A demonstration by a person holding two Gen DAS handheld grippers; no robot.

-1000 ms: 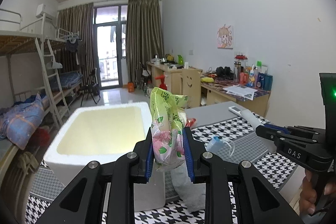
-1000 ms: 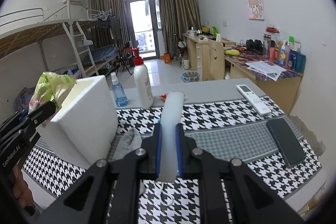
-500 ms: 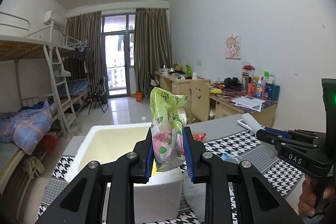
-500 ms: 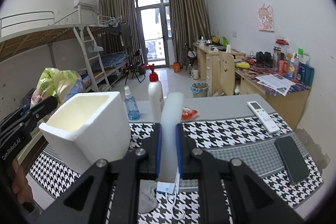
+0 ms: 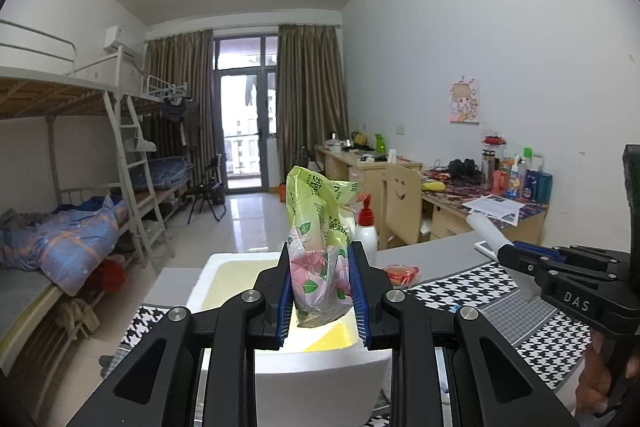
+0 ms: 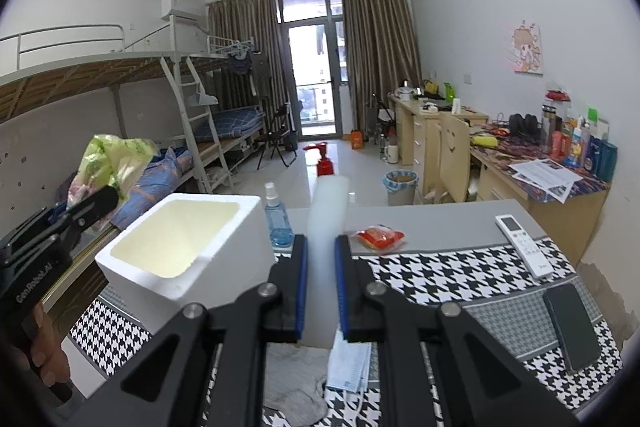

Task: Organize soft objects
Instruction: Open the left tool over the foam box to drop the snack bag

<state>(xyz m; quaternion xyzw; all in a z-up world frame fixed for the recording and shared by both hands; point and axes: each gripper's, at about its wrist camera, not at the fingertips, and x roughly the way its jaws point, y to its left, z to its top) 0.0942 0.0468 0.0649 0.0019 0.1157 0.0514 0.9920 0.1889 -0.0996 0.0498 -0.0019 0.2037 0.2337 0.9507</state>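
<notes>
Left claw (image 5: 322, 291) was held out nearly level above the open white foam box (image 6: 188, 255), its blue pads clamped on one green-and-pink floral plastic pack (image 5: 318, 247) that stood upright between them, over the box's mouth. Right claw (image 6: 320, 291) was tilted slightly down over the counter (image 6: 460, 227), pads clamped on one white foam roll (image 6: 326, 227) that stuck up and forward between them. In the left view the right claw showed at the right edge with part of a hand (image 5: 604, 383) on its handle; in the right view the left claw showed at the left edge with a hand (image 6: 46, 347) under it. The foam box sat on the counter's left part, on the houndstooth mat (image 6: 432, 275). On the counter: one blue spray bottle (image 6: 278, 219) just behind the box, one red-capped pump bottle (image 6: 325, 165) mostly hidden behind the roll, one red snack packet (image 6: 378, 237), one white remote (image 6: 524, 245), one dark phone (image 6: 572, 327), one blue face mask (image 6: 348, 367) and one grey cloth (image 6: 294, 383) under the right claw.
</notes>
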